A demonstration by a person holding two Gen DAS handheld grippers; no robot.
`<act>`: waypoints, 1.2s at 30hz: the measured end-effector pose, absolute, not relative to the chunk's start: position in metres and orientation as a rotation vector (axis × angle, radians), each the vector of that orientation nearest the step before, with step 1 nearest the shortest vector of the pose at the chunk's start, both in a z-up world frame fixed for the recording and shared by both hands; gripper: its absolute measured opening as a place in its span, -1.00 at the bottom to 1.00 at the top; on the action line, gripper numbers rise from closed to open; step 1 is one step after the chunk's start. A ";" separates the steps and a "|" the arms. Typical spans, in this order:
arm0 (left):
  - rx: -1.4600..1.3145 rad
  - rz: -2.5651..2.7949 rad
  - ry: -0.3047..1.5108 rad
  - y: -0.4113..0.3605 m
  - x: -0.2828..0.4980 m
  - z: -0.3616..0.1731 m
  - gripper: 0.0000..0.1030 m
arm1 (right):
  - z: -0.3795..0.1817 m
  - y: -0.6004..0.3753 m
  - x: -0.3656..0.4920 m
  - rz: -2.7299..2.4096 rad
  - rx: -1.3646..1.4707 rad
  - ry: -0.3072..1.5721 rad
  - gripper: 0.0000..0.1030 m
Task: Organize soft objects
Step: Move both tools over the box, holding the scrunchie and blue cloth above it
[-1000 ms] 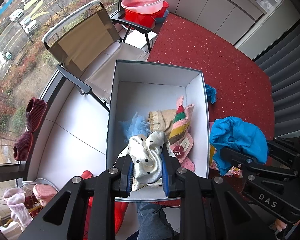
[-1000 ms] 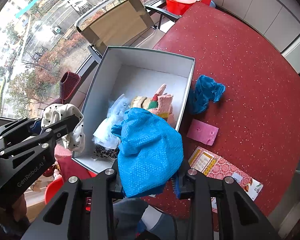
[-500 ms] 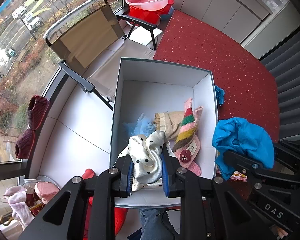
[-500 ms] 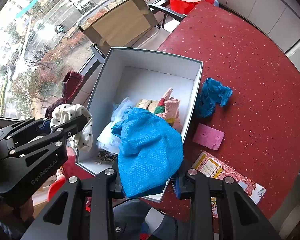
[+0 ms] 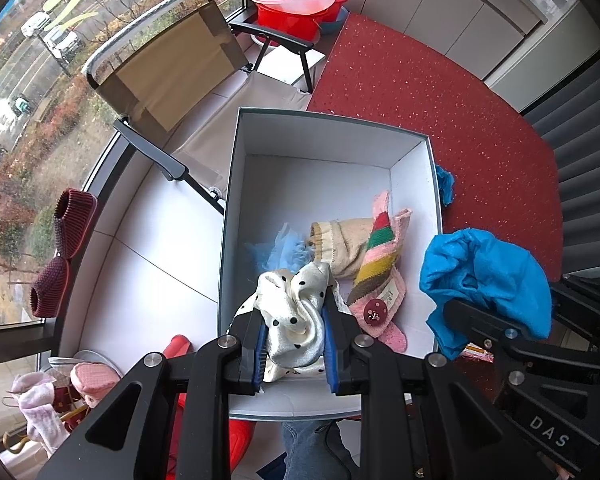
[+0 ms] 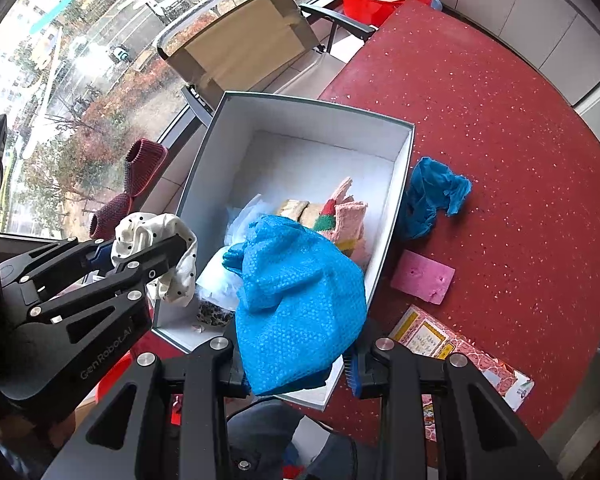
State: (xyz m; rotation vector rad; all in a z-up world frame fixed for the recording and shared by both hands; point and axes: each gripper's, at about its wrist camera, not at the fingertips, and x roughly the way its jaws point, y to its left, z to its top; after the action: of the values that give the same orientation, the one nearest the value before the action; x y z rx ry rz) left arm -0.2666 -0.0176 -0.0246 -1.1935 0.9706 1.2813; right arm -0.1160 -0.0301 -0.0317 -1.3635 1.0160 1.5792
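In the left wrist view we see our left gripper (image 5: pixel 294 334) pointing down over a white box (image 5: pixel 228 216). Its jaws are squeezed on a cream cloth with black dots (image 5: pixel 296 312). The cloth is shiny and all bunched up, and it hangs over the near end of the box. Down in the box lie a striped knit sock (image 5: pixel 380 264) in pink, red, green and yellow with a round red button, a beige knit sock (image 5: pixel 340 236) next to it, and a bit of light blue fluff (image 5: pixel 284 246). The box sits at the edge of a red desk (image 5: pixel 440 92) with tiny sparkles. On the right we see our right gripper (image 5: pixel 500 322) holding a bright blue cloth (image 5: pixel 484 280), just past the right wall of the box.

In the right wrist view the right gripper (image 6: pixel 296 364) points down too. Its jaws are closed on the bright blue cloth (image 6: pixel 296 300), which looks bumpy and puffs up big in front of us. It hangs over the near right corner of the white box (image 6: pixel 204 168). Another crumpled blue cloth (image 6: pixel 432 196) lies on the red desk (image 6: pixel 500 120), touching the box's right wall. A small pink card (image 6: pixel 422 276) and a colourful printed packet (image 6: pixel 452 344) lie near it on the desk. At the left our left gripper (image 6: pixel 182 246) holds the dotted cloth (image 6: pixel 152 228) over the left wall of the box
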 end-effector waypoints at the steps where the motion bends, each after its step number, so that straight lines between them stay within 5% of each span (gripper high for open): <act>1: -1.196 1.279 0.971 -0.017 -0.267 -0.026 -0.52 | -0.032 -0.030 -0.116 1.578 -1.366 1.018 -0.33; 36: -1.200 1.275 0.980 -0.014 -0.266 -0.033 -0.52 | -0.036 -0.029 -0.117 1.551 -1.376 1.010 -0.33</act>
State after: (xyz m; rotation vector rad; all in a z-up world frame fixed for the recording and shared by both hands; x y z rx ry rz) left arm -0.2664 -0.0144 -0.0330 -1.1999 0.9797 1.2754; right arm -0.1168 -0.0289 -0.0358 -1.3760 1.0102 1.5505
